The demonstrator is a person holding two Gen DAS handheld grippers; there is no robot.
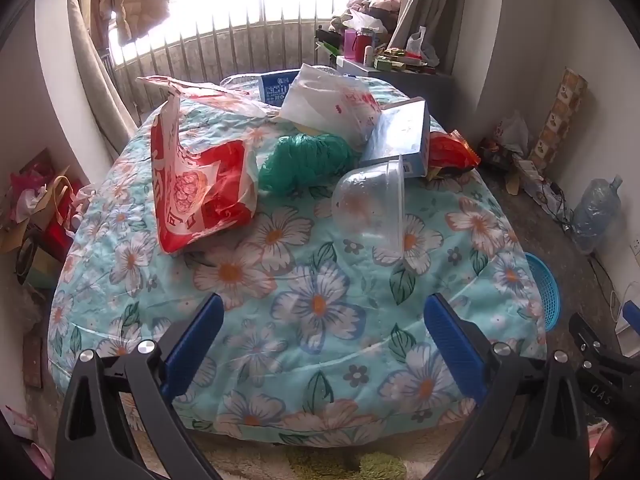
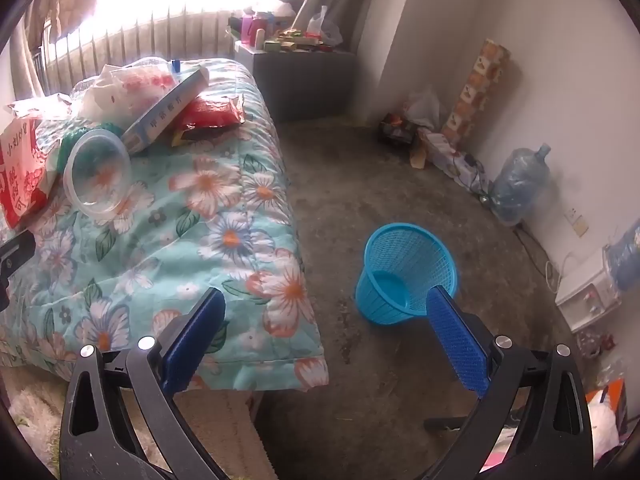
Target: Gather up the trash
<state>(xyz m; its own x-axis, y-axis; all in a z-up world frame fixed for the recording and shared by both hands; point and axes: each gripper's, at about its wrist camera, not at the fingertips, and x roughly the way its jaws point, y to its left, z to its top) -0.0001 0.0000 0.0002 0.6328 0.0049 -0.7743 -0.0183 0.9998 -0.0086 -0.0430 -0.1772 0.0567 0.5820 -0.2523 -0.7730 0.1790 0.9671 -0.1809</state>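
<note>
Trash lies on a floral quilt (image 1: pixel 320 304) (image 2: pixel 168 240): a red-and-white plastic bag (image 1: pixel 196 184) (image 2: pixel 20 176), a crumpled green bag (image 1: pixel 304 160), a clear plastic bowl (image 1: pixel 370 208) (image 2: pixel 98 176) on its side, a flat blue-and-white box (image 1: pixel 402 136) (image 2: pixel 168 108), a white bag (image 1: pixel 332 104) (image 2: pixel 120 88) and a red snack wrapper (image 1: pixel 452 150) (image 2: pixel 212 114). My left gripper (image 1: pixel 324 328) hangs open over the near quilt, short of the pile. My right gripper (image 2: pixel 326 320) is open above the quilt's corner and the floor, beside a blue mesh basket (image 2: pixel 404 268) (image 1: pixel 544 288).
A grey cabinet (image 2: pixel 304 76) crowded with bottles and boxes stands beyond the bed. Along the right wall lie a water jug (image 2: pixel 520 184), a power strip and small clutter. Bags pile up left of the bed (image 1: pixel 40 216). Bare concrete floor (image 2: pixel 380 360) surrounds the basket.
</note>
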